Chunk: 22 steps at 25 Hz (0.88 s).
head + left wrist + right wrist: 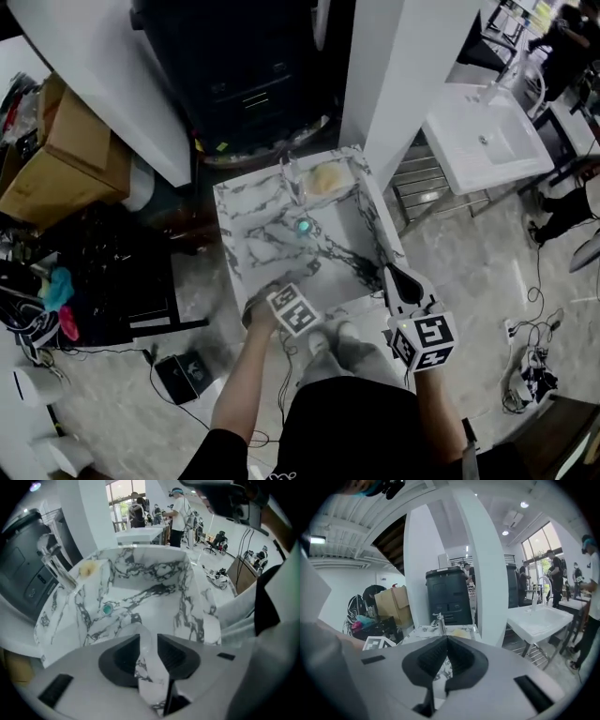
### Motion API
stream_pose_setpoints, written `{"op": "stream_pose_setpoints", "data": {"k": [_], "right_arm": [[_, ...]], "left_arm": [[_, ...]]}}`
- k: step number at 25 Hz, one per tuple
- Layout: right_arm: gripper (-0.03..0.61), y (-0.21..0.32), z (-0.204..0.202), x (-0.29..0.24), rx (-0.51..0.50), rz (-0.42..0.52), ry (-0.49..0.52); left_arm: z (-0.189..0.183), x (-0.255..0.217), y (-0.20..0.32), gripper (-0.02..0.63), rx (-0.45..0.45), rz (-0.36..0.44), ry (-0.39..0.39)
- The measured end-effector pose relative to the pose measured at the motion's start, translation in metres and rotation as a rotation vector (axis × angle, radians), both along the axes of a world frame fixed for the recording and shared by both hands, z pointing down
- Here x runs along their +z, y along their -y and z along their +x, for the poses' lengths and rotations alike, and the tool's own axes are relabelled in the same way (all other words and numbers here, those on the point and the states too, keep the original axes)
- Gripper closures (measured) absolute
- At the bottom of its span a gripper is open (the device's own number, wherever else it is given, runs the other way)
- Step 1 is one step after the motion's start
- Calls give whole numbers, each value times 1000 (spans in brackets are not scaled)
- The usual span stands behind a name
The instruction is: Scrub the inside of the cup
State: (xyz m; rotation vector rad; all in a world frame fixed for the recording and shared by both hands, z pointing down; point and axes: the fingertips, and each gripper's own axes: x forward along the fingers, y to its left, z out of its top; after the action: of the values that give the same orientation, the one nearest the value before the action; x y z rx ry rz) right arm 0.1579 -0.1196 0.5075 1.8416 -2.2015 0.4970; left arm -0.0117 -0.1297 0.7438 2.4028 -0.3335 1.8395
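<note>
left gripper (149, 637) points steeply down at the near edge of the marbled sink (236, 234), its marker cube (292, 309) facing up in the head view. its jaws stand a little apart and pinch a pale, see-through cup (149, 674) by the wall; the strip of clear wall fills the gap between the pads and its rounded edge rises just past the jaw tips. from the head view the cup itself is hidden under the gripper and the hand that holds it.

right gripper (446, 638) is at the sink's near right corner, pointing slightly down across it, jaws pressed together with nothing between them.

inside the basin a teal drain (304, 226) sits near the middle. a faucet (291, 173) stands at the far rim, and a yellowish sponge (325, 178) lies just beside it in the far right corner. a black bin (253, 75) stands behind the sink, a white pillar (394, 75) rises at its right, and a plain white sink (483, 141) lies beyond the pillar. a cardboard box (66, 155) sits well off to the left.
</note>
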Motion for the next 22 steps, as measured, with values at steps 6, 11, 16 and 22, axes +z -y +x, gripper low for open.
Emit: {"op": "stream_pose_setpoints", "data": {"k": [6, 11, 16, 22], "right_arm": [[571, -13, 26, 6, 48, -17, 17], [571, -13, 28, 7, 40, -22, 26], [571, -7, 15, 10, -10, -28, 29], [571, -1, 7, 16, -53, -44, 34]], "left_arm": [[-1, 32, 2, 536, 37, -41, 170], [-2, 36, 0, 548, 56, -68, 282], [-4, 40, -8, 586, 116, -72, 331], [-22, 8, -3, 588, -182, -173, 69]]}}
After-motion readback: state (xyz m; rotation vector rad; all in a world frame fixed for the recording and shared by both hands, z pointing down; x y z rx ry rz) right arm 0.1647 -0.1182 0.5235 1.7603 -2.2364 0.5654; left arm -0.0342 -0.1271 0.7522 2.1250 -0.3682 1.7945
